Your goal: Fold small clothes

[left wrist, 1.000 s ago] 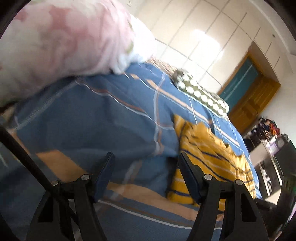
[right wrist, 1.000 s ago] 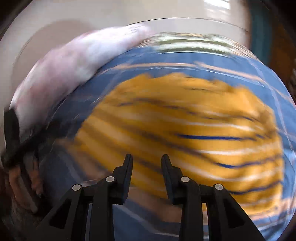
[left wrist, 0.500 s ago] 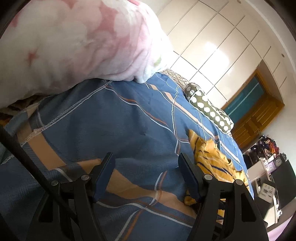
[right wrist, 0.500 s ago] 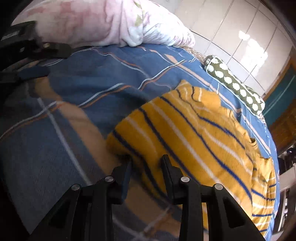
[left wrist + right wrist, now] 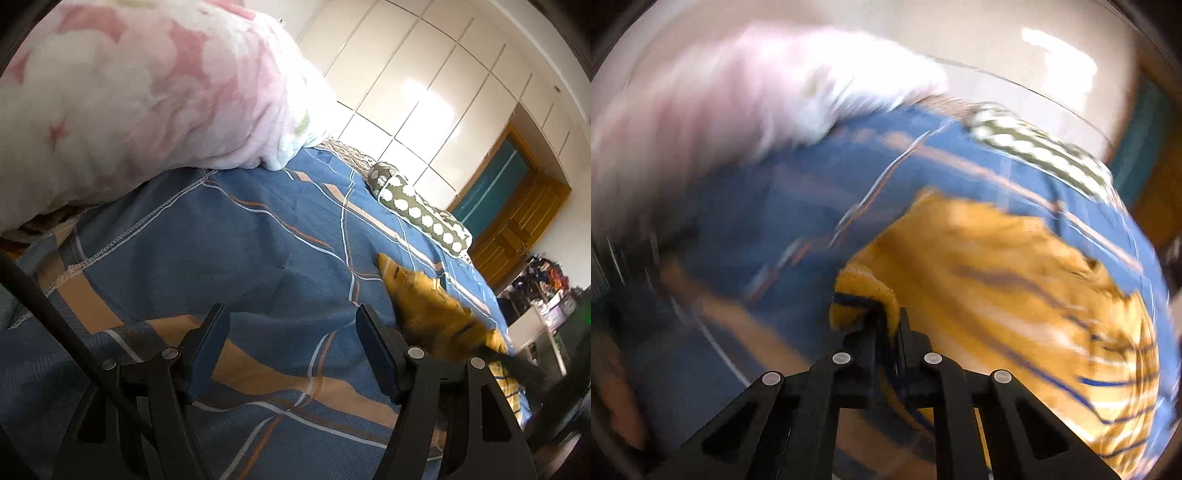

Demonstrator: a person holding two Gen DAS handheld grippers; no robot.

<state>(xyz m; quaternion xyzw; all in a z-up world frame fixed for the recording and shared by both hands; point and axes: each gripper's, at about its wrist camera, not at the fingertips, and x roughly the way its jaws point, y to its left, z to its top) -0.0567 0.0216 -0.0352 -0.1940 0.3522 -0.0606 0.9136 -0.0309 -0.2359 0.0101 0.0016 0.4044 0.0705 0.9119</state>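
A yellow sweater with thin blue stripes lies on the blue plaid bedspread. My right gripper is closing its jaws on the sweater's near corner, and a fold of yellow knit bulges out between the pads. That view is smeared by motion. In the left wrist view the sweater sits to the right, blurred. My left gripper hovers open over bare bedspread with nothing between its fingers, left of the sweater.
A pink and white fleece blanket is heaped at the left. A green polka-dot bolster lies along the bed's far edge. White wardrobe doors and a wooden door stand beyond. Cluttered furniture sits at the right.
My right gripper's jaws have closed on the sweater's near corner and lifted it, and its view has gone blurred. The left gripper has hardly moved.
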